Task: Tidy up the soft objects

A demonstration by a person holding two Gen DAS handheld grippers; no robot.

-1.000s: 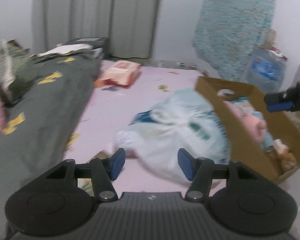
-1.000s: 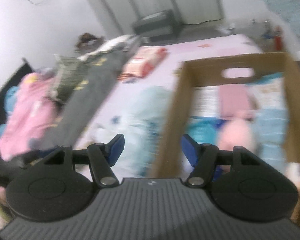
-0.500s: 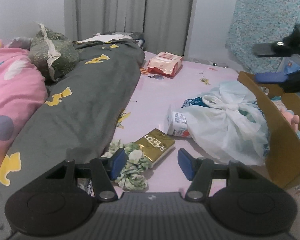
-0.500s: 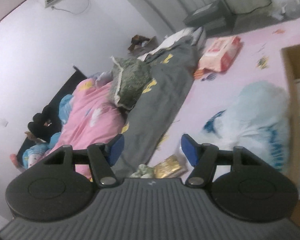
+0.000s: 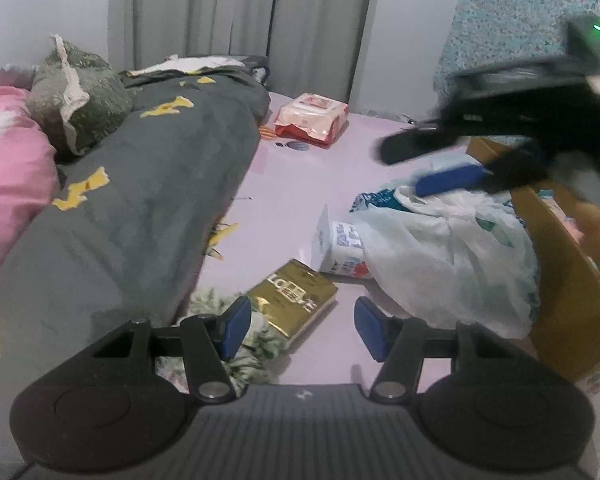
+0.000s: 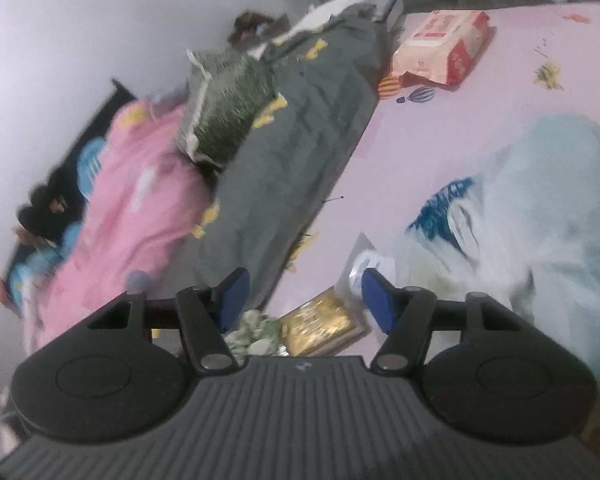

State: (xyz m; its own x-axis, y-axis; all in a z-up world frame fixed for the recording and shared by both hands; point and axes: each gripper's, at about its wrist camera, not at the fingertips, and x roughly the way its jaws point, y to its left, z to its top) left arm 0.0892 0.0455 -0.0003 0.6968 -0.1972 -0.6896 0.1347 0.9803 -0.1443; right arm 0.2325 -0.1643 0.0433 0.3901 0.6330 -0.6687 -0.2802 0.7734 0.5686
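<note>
I keep both tools wide open and empty: my left tool (image 5: 298, 330) hangs low over the pink bed sheet (image 5: 300, 184), close above the green scrunchie (image 5: 248, 344), the soft piece I judge worth taking, which touches the gold packet (image 5: 296, 300). My right tool (image 6: 304, 300) hangs higher. The grey blanket (image 5: 140, 208) crowds the left; the white bag (image 5: 444, 264) and cardboard box (image 5: 564, 304) wall the right, leaving bare sheet between.
</note>
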